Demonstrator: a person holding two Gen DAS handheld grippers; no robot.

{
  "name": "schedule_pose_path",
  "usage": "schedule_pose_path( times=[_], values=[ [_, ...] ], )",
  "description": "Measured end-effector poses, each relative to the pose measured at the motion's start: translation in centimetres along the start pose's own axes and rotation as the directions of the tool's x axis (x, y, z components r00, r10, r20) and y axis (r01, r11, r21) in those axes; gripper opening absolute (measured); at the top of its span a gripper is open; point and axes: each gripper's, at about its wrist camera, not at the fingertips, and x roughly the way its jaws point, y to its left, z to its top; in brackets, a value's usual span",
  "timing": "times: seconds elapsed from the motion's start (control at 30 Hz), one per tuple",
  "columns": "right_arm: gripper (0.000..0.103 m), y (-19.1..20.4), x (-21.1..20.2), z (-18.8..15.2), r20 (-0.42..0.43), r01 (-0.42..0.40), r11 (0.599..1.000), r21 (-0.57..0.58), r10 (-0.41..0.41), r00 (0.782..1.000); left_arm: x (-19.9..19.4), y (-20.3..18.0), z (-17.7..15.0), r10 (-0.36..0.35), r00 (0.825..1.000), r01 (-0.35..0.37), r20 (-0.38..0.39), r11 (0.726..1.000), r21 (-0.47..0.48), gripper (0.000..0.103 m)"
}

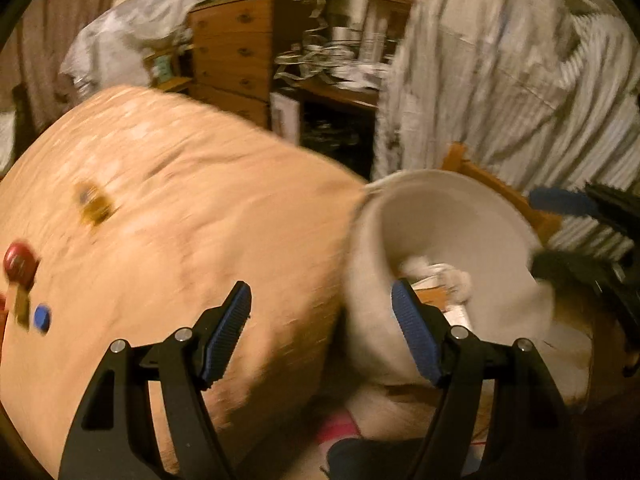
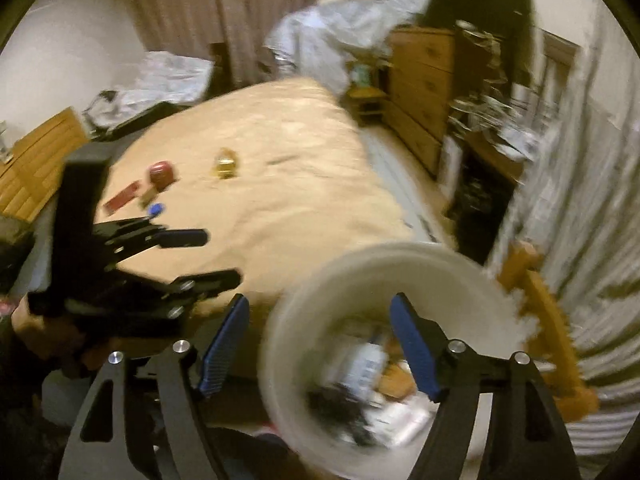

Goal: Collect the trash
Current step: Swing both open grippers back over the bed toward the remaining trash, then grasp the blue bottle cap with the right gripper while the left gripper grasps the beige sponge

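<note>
A white trash bin (image 1: 452, 220) stands beside the bed and holds paper and wrappers; it also shows in the right wrist view (image 2: 304, 312). On the orange bedspread (image 1: 192, 200) lie a gold wrapper (image 1: 94, 202), a red round lid (image 1: 18, 262), a blue cap (image 1: 42, 317) and a red flat packet (image 2: 122, 199). The same gold wrapper (image 2: 226, 164), red lid (image 2: 162, 174) and blue cap (image 2: 156, 209) show in the right wrist view. My left gripper (image 1: 322, 312) is open and empty by the bin's rim. My right gripper (image 2: 320, 328) is open and empty above the bin.
A wooden chest of drawers (image 1: 236, 52) and a cluttered desk (image 1: 340, 80) stand beyond the bed. Striped cloth (image 1: 520, 80) hangs over a wooden chair (image 2: 548, 320) right of the bin. Curtains (image 2: 256, 12) and bedding piles (image 2: 340, 28) are at the far wall.
</note>
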Motion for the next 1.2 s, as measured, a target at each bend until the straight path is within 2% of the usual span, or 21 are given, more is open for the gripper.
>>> schedule_pose_path(
  times=[0.13, 0.27, 0.3, 0.37, 0.4, 0.47, 0.6, 0.73, 0.9, 0.97, 1.2],
  values=[
    [0.076, 6.3, 2.7, 0.0, 0.009, -0.069, 0.993, -0.101, 0.07, 0.997, -1.5, 6.4, -2.3, 0.078, 0.997, -0.076, 0.014, 0.993, -0.09, 0.07],
    [0.076, 11.0, 6.3, 0.5, -0.029, -0.135, 0.98, -0.147, 0.133, 0.991, -2.9, 14.1, -4.9, 0.161, 0.987, -0.158, -0.002, 0.965, -0.209, 0.07],
    [0.076, 11.8, 7.0, 0.6, -0.038, -0.145, 0.977, -0.154, 0.141, 0.989, -3.3, 17.0, -6.1, 0.197, 0.98, -0.194, -0.013, 0.947, -0.256, 0.07],
    [0.076, 13.9, 9.2, 1.0, -0.063, -0.177, 0.971, -0.163, 0.169, 0.984, -4.0, 20.4, -7.4, 0.236, 0.971, -0.233, -0.028, 0.922, -0.31, 0.07],
    [0.075, 14.8, 10.0, 1.0, -0.071, -0.186, 0.968, -0.169, 0.176, 0.982, -4.5, 23.2, -8.7, 0.266, 0.963, -0.263, -0.043, 0.897, -0.355, 0.07],
    [0.075, 17.3, 12.2, 1.7, -0.086, -0.216, 0.958, -0.187, 0.204, 0.975, -5.0, 26.7, -10.2, 0.309, 0.949, -0.309, -0.068, 0.858, -0.41, 0.07],
    [0.069, 21.5, 16.6, 3.1, -0.114, -0.261, 0.938, -0.228, 0.241, 0.964, -5.9, 31.8, -12.6, 0.374, 0.922, -0.377, -0.103, 0.801, -0.465, 0.07],
    [0.06, 26.7, 22.2, 4.9, -0.157, -0.311, 0.908, -0.279, 0.277, 0.948, -6.5, 35.1, -14.0, 0.413, 0.903, -0.415, -0.117, 0.773, -0.479, 0.07],
    [0.053, 32.3, 29.7, 7.5, -0.195, -0.327, 0.888, -0.325, 0.275, 0.941, -6.2, 36.9, -14.8, 0.434, 0.892, -0.441, -0.124, 0.782, -0.439, 0.07],
    [0.053, 34.0, 32.5, 8.7, -0.198, -0.322, 0.886, -0.333, 0.268, 0.943, -5.9, 37.6, -15.1, 0.429, 0.894, -0.439, -0.125, 0.79, -0.428, 0.07],
    [0.053, 36.4, 37.7, 11.9, -0.189, -0.303, 0.885, -0.353, 0.249, 0.95, -5.6, 39.0, -15.6, 0.417, 0.903, -0.422, -0.108, 0.809, -0.41, 0.073]
  ],
)
